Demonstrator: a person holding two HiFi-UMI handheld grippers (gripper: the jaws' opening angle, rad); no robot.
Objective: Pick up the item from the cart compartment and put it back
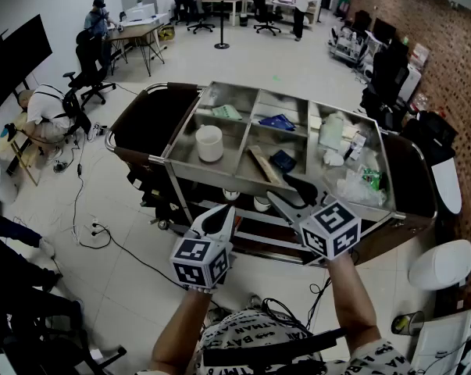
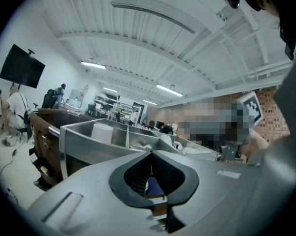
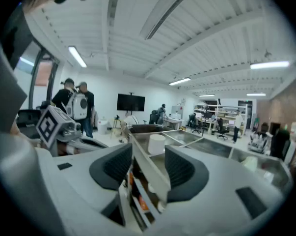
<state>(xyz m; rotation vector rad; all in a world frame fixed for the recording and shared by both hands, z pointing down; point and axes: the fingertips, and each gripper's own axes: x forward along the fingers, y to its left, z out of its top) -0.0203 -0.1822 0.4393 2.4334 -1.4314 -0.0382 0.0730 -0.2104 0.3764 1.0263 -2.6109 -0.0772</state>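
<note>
The steel cart has several open compartments. A tan flat stick and a blue packet lie in the middle front compartment. A white cylinder stands in the left front one and shows again as the white cylinder. My right gripper is open at the cart's front wall, just short of the stick, holding nothing. In the right gripper view the cart's front wall runs between the open jaws of the right gripper. My left gripper hangs shut and empty below the cart's front, its fingertips touching.
A green-white pack and another blue packet lie in the back compartments. The right compartment holds bottles and plastic bags. A lower shelf with cups sits under the tray. Cables lie on the floor; people, desks and chairs stand beyond.
</note>
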